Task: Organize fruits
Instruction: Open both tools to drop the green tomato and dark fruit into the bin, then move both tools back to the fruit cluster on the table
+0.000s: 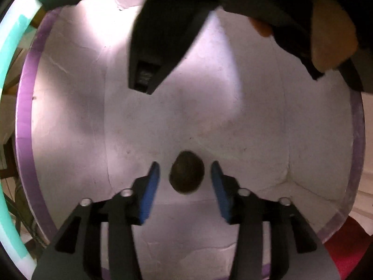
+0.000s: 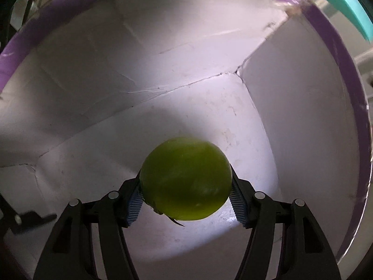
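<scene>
In the left wrist view a small dark brown round fruit [image 1: 187, 173] lies on the white floor of a purple-rimmed box [image 1: 24, 107]. My left gripper [image 1: 185, 171] is open, its blue pads on either side of the fruit with gaps. The right gripper's black body [image 1: 160, 46] hangs over the box at the top. In the right wrist view my right gripper [image 2: 185, 182] is shut on a green round fruit [image 2: 185, 179] and holds it above the floor of the same box [image 2: 335, 46].
A teal and white rim [image 1: 7, 53] curves outside the box at the left; it also shows in the right wrist view [image 2: 338, 2]. A hand [image 1: 331, 35] holds the other gripper at the top right. Red cloth [image 1: 345, 252] lies at the lower right.
</scene>
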Action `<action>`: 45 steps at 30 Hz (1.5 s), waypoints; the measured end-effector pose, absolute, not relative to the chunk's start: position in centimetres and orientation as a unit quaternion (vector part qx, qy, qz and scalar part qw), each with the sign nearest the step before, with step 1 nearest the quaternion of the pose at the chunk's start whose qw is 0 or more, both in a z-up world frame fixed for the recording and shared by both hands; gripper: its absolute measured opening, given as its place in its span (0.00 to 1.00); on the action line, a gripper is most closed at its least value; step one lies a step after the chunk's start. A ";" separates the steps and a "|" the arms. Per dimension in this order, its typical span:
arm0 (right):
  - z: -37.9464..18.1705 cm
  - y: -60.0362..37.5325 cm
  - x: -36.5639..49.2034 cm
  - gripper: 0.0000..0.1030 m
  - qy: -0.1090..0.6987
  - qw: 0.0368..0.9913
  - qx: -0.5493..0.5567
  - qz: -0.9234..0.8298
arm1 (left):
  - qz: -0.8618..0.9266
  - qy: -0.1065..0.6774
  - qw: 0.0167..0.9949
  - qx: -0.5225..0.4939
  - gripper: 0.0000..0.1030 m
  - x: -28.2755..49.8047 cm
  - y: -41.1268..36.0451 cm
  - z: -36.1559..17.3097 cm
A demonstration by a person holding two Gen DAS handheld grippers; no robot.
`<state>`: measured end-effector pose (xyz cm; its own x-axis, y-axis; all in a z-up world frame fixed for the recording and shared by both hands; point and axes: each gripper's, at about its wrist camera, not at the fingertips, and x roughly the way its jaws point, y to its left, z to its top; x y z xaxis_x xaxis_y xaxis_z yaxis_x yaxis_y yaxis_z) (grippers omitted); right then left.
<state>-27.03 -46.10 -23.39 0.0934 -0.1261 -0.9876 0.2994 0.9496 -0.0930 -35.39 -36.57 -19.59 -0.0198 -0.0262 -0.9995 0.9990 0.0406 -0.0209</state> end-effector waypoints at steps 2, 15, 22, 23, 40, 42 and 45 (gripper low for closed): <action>-23.0 -46.5 -27.6 0.65 0.653 0.738 0.078 -0.154 | -0.508 0.506 0.518 0.466 0.63 -35.0 -36.7 -19.1; -3.2 -46.6 -40.0 0.86 0.332 0.907 0.167 -0.196 | -0.634 0.217 0.706 0.231 0.97 -34.3 -27.8 1.9; 5.7 -38.6 -35.1 0.87 0.199 0.967 0.110 -0.112 | -0.462 0.234 0.853 0.064 0.98 -21.2 -17.3 6.8; 5.4 -37.6 -32.9 0.87 0.205 0.968 0.112 -0.096 | -0.433 0.238 0.868 0.051 0.98 -19.1 -15.0 7.0; 3.4 -19.0 0.5 0.87 0.344 0.930 0.111 0.061 | 0.014 0.348 0.910 -0.223 0.98 6.6 11.2 3.6; 3.5 -18.6 3.5 0.87 0.342 0.927 0.136 0.078 | 0.006 0.345 0.905 -0.247 0.98 6.5 12.3 3.4; 3.2 -18.1 7.8 0.87 0.350 0.917 0.171 0.086 | -0.004 0.342 0.905 -0.254 0.98 5.8 12.2 3.1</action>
